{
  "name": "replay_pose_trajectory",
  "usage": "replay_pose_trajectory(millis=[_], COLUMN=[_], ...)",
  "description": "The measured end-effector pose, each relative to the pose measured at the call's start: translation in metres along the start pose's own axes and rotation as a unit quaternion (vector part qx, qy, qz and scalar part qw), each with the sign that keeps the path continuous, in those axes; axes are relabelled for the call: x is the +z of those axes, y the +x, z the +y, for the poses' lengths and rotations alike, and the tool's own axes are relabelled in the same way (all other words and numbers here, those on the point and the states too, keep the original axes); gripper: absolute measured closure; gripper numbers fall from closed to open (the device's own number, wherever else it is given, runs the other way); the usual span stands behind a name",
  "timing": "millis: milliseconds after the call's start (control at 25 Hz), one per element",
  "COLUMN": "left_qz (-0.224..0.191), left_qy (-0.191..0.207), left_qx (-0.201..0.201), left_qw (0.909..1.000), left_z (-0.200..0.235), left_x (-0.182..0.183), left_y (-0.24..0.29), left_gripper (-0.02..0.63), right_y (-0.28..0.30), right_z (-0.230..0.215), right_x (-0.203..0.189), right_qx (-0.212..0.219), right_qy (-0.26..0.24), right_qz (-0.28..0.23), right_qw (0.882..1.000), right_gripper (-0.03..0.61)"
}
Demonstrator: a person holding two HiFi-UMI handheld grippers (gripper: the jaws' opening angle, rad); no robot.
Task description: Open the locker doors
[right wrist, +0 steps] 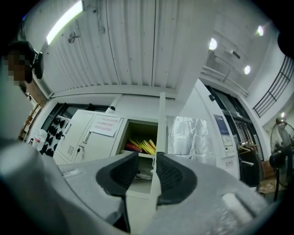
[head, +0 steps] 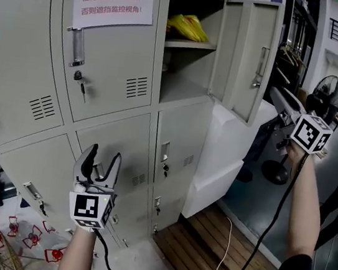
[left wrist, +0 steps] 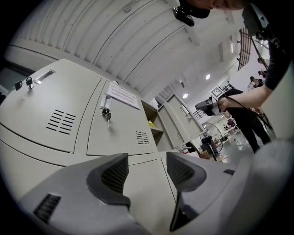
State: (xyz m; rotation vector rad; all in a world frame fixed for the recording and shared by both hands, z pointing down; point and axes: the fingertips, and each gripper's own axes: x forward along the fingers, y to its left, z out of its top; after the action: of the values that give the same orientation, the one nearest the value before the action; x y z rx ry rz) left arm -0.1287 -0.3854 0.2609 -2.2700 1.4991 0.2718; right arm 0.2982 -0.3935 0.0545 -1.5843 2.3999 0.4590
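Left tool (head: 105,152) released (empty) before shut lower door (head: 136,145); right tool (right wrist: 147,161) loose astride open door edge (right wrist: 161,119)

The left gripper (head: 105,156) is pointing toward twelve o'clock at the head view's lower left. Its jaws are standing well apart, and the left forearm (head: 75,254) is rising from six o'clock. The right gripper (head: 277,96) is reaching toward ten o'clock at the upper right. Its jaws are standing narrowly apart, and the right forearm (head: 304,208) is lifting it from five o'clock.
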Motion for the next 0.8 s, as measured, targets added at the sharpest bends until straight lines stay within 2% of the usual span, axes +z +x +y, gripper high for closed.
replay_pose_trajectory(millis=[280,440,600,800], left_qz=[0.015,0.026,0.044,0.068], left_qy=[-0.025,-0.033,-0.052,-0.055], left_qx=[-0.038,-0.055,-0.068,-0.041], left_qw=[0.9989,0.9976,0.9954,0.9954], left_z=[-0.022,-0.029,-0.031,-0.005], left_x=[-0.013,-0.031,-0.049,-0.077], left_y=[0.000,-0.007,-0.024,-0.053], left_gripper=[0.357,0.357,0.357,0.357], right_y=[-0.043,-0.060,-0.067,-0.047], right_z=[0.030,0.048,0.064,0.087], right_x=[-0.023,-0.046,-0.092,-0.169], right_qx=[-0.011,-0.021,-0.034,-0.023], right_qy=[0.001,-0.018,-0.022,0.014], right_qz=[-0.001,0.004,0.029,0.073], right_qw=[1.000,1.000,0.999,0.997], right_gripper=[0.466,0.476,0.477,0.477])
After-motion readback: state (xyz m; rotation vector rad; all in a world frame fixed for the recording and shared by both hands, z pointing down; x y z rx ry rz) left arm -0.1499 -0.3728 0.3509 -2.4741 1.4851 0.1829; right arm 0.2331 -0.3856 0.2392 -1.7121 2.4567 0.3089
